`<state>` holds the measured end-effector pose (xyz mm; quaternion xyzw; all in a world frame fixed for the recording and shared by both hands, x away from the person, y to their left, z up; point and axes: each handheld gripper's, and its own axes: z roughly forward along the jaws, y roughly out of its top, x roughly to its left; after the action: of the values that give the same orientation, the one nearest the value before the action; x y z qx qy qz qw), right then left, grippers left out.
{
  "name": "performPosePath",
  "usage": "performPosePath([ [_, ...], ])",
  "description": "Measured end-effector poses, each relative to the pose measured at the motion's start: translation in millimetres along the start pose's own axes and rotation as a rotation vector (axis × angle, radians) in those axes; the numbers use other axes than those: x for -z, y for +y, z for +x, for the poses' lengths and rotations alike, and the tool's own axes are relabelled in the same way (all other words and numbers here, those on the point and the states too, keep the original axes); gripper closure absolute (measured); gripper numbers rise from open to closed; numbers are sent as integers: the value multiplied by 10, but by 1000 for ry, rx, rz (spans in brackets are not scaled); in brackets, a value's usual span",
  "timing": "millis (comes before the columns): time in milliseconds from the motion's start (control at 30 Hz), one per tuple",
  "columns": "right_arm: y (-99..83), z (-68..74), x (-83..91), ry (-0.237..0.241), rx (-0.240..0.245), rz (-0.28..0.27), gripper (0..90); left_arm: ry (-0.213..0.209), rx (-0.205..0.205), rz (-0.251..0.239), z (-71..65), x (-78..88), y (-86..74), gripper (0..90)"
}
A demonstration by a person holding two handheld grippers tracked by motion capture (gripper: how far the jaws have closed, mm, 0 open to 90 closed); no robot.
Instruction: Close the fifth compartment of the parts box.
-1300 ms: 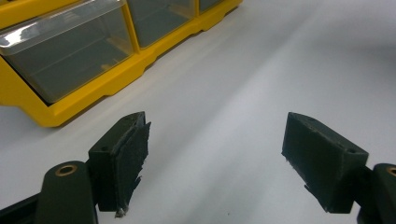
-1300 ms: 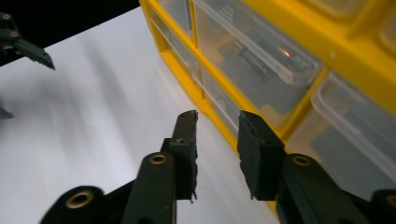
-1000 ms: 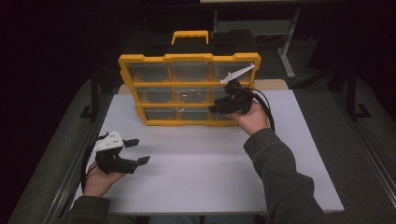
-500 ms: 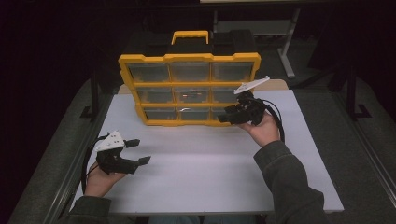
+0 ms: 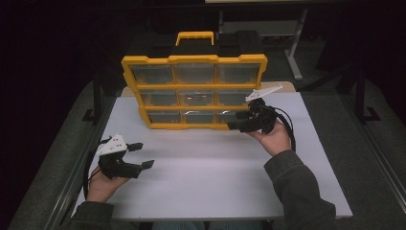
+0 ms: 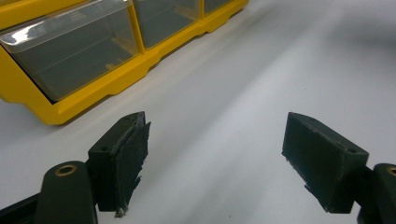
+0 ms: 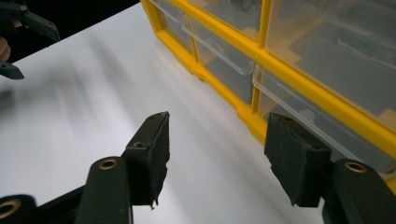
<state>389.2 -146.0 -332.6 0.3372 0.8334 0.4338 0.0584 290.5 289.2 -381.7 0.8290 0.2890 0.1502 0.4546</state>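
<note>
A yellow organizer case [image 5: 194, 91] with clear drawers and a handle on top stands upright at the back of the white table [image 5: 206, 167]. My right gripper [image 5: 234, 122] hovers just in front of the case's lower right drawer [image 7: 322, 116], jaws apart with nothing between them; they have just been opening. In the right gripper view the case [image 7: 243, 60] runs along the right side, close to the right fingertip [image 7: 292, 154]. My left gripper [image 5: 141, 154] rests open near the table's front left, empty. The left gripper view has the case's lower corner [image 6: 70, 70] ahead at the left.
A dark table frame and legs [image 5: 292, 43] stand behind the case. Dark floor surrounds the table on both sides. The person's right sleeve [image 5: 299, 196] comes in over the front right of the table.
My right gripper moved from the case's middle right drawer down and to the right, to the bottom right drawer, and its jaws spread wider. The left gripper stayed put.
</note>
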Motion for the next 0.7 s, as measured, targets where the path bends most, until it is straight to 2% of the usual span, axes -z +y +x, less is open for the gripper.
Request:
performPosePath([
  [700,-449,-176,224,-35,-55,-25,344,2,0,12,-9,-44,-12,219],
])
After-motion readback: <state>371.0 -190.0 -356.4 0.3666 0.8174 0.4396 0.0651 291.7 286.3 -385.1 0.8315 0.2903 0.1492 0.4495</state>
